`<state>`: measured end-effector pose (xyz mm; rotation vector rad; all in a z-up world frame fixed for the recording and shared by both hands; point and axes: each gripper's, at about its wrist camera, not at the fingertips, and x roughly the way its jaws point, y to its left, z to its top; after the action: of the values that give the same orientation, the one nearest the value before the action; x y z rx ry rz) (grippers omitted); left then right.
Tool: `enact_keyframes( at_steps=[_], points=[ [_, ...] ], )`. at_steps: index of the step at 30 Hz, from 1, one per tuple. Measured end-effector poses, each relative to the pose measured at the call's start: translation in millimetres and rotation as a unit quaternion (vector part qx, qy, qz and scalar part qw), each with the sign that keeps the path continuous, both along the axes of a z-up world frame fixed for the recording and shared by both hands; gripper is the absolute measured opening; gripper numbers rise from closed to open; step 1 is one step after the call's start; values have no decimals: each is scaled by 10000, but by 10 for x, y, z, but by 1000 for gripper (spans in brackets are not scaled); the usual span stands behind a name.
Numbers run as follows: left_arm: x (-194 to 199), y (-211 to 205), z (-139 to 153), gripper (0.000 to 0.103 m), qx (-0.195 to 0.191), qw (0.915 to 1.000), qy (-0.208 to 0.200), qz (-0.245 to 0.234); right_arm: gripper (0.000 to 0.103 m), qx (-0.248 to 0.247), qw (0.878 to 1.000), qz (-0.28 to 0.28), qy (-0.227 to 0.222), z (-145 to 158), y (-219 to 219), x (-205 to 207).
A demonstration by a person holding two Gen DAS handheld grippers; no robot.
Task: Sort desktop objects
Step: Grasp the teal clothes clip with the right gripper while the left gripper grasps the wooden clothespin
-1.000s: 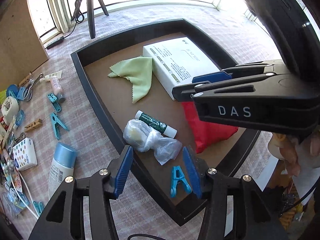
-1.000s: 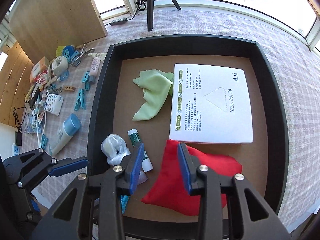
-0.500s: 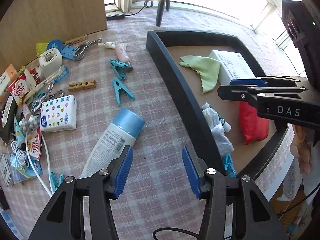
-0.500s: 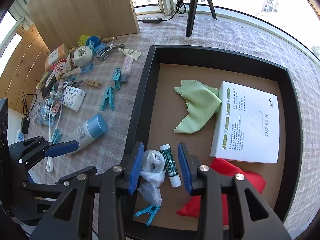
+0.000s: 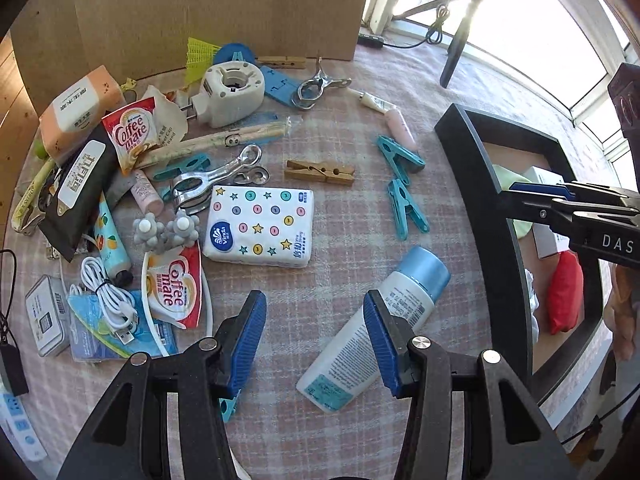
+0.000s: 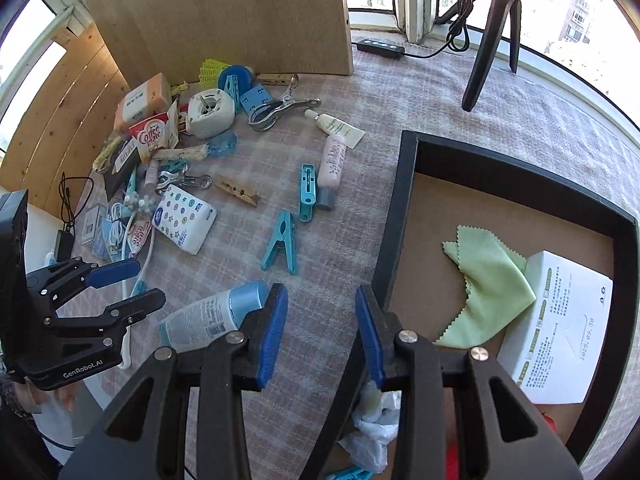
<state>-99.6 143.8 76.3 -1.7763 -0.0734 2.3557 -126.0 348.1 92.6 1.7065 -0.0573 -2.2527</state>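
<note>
My left gripper (image 5: 314, 308) hangs open and empty over the checked tablecloth. A white bottle with a blue cap (image 5: 380, 320) lies just right of its right finger, and a starred tissue pack (image 5: 260, 226) lies beyond. My right gripper (image 6: 320, 300) is also open and empty above the cloth, between the bottle (image 6: 212, 316) and the black tray's left rim (image 6: 394, 216). In the tray lie a green cloth (image 6: 488, 280), a white box (image 6: 560, 320), a crumpled plastic bag (image 6: 372, 436) and a red pouch (image 5: 564, 292). Each gripper shows in the other's view: left (image 6: 148, 282), right (image 5: 510, 196).
Blue clothespins (image 6: 282, 244) (image 6: 307, 192), a wooden peg (image 6: 236, 196) and a pink tube (image 6: 332, 160) lie loose on the cloth. A dense pile of sachets, cables and clips (image 5: 120, 168) fills the left. A cardboard panel (image 6: 224, 12) and a tripod (image 6: 488, 32) stand behind.
Both grippers have swept left from above the tray's contents to above the tablecloth. The tray now sits at the right of both views. Both stay empty.
</note>
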Motion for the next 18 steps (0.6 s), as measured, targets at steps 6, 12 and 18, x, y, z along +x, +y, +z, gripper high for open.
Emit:
enact_keyframes(
  at_steps=[6,12,18],
  points=[
    [-365,145,-25,44,-497,9958,58,-761,33,-239,9989,46,-398,-128,-219,-407],
    [-675,333,-125,44,-761,9850,10,-1548,25,9,9982,69,-589,-306,-342,-687],
    [-847,501,-288,44,-918,9716,-144,-2178,23,-95,9954,101,-952,-458,-364,-722]
  ],
)
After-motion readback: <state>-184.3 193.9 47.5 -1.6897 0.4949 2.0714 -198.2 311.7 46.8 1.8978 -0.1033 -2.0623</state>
